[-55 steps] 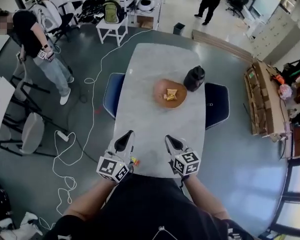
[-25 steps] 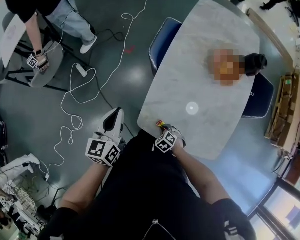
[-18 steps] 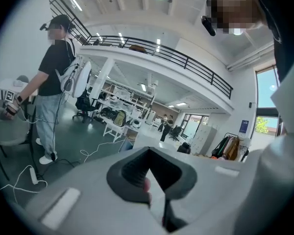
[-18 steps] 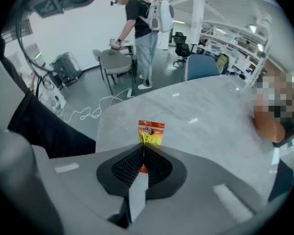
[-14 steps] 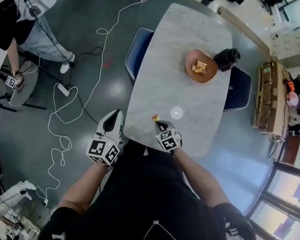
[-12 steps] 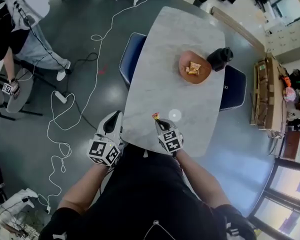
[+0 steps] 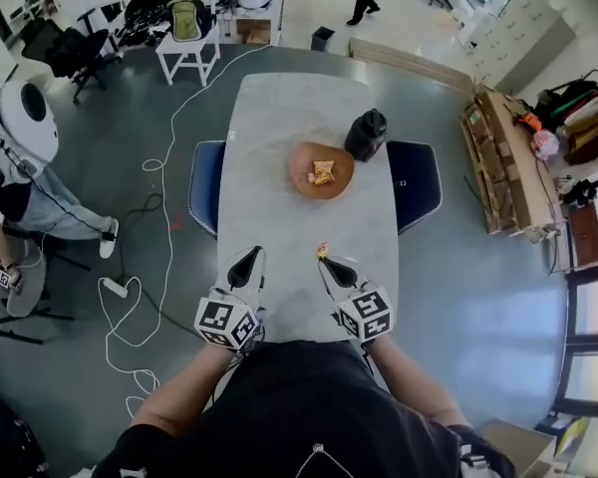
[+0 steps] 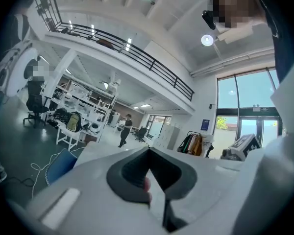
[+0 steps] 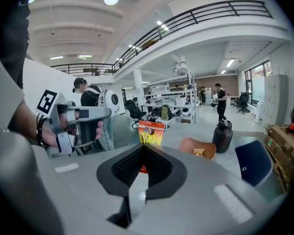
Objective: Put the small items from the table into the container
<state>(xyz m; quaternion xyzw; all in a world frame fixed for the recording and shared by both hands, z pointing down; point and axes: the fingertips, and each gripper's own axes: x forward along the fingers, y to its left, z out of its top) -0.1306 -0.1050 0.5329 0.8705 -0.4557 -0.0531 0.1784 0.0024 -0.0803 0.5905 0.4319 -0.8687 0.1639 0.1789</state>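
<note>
A small red-and-yellow packet (image 7: 322, 252) was held clamped by its lower edge in the right tongs (image 7: 326, 260), whose jaws were closed on it above the near end of the worktop (image 7: 279, 137). In the right gripper view it was seen upright, its long axis rising from the jaw tips. The container, a round brown bowl (image 7: 301, 167), lay ahead of these tongs, roughly along the line in which they pointed. It was well apart from them, near the middle of the worktop, and a second packet (image 7: 322, 173) was seen inside it. A forward reach over the bowl was judged to be what the coming move called for.

The left tongs (image 7: 249, 259) were held alongside at the near left edge, jaws together, with nothing seen gripped. A dark bottle (image 7: 366, 134) stood just beside the bowl at its far right and would have to be cleared. The worktop was pale marble, with blue chairs (image 7: 204, 187) at both sides. A white cable (image 7: 164, 257) trailed over the grey floor (image 7: 478, 297), and a person (image 7: 20, 167) stood at the left.
</note>
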